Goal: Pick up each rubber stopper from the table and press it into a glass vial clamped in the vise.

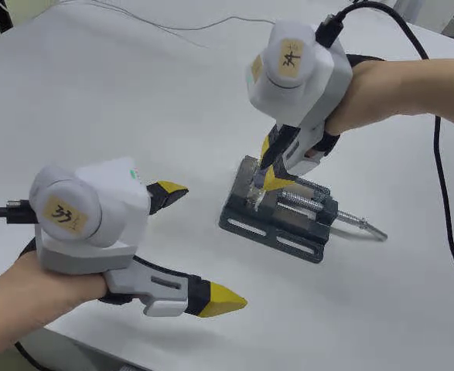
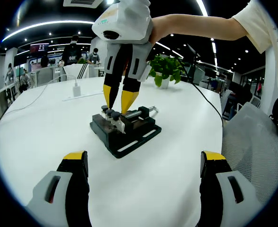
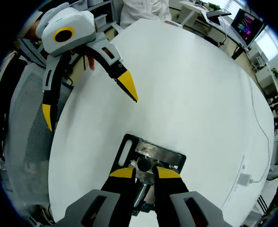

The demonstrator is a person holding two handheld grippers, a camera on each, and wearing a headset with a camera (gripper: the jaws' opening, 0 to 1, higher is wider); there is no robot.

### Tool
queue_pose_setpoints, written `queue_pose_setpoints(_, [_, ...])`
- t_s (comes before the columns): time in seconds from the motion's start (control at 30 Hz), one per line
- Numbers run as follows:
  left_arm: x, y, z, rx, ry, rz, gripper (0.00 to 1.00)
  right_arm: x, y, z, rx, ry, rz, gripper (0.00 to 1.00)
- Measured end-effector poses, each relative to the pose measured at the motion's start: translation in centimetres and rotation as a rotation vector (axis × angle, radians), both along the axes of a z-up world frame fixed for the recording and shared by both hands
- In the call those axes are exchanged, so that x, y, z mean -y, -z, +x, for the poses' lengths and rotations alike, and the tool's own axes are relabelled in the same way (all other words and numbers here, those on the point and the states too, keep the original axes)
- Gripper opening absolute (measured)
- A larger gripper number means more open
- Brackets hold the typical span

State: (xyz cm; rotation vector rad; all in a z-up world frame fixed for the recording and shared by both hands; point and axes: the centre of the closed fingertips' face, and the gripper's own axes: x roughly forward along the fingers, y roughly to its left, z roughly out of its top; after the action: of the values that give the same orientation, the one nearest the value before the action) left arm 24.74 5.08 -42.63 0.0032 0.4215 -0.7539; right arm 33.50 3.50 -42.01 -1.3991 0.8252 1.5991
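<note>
A black vise (image 1: 277, 220) stands on the white table (image 1: 134, 100), with a clear glass vial (image 1: 256, 199) clamped in its jaws. My right gripper (image 1: 271, 179) points straight down onto the vial. In the right gripper view its yellow-tipped jaws (image 3: 144, 171) stand close together around a dark rubber stopper (image 3: 142, 164) on top of the vise (image 3: 129, 149). The left gripper view has the vise (image 2: 129, 137) holding vials capped with dark stoppers (image 2: 105, 109), the right gripper (image 2: 116, 105) just above them. My left gripper (image 1: 198, 244) hovers wide open and holds nothing, left of the vise.
The vise's screw handle (image 1: 362, 226) sticks out to the right. A black cable (image 1: 443, 193) trails from the right gripper across the table. The table's near edge (image 1: 234, 357) runs below the left gripper. A potted plant (image 2: 165, 71) and a charger (image 2: 76, 90) stand at the far side.
</note>
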Motion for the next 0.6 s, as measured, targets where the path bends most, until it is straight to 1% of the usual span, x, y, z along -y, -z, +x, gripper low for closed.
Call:
queue_pose_setpoints(0.07, [0.0,-0.1,0.1,0.0,-0.001,-0.002,0.98,-0.1,-0.1,0.1,-0.014,0.009,0.005,0.05])
queue_pose_setpoints(0.13, [0.0,0.0,0.1,0.0,0.002,0.001,0.98,-0.2,-0.1,0.0,-0.035,0.027,0.011,0.04])
queue_pose_setpoints(0.23, [0.0,0.0,0.1,-0.002,0.001,-0.001,0.98,-0.2,-0.1,-0.2,-0.035,0.03,0.017,0.02])
queue_pose_setpoints(0.33, [0.0,0.1,0.1,-0.004,0.002,-0.001,0.98,-0.1,0.1,-0.2,-0.049,0.037,0.01,0.01])
queue_pose_setpoints(0.6, [0.0,0.5,-0.1,-0.015,-0.003,-0.007,0.98,-0.4,0.9,-0.2,-0.055,0.032,0.008,0.0])
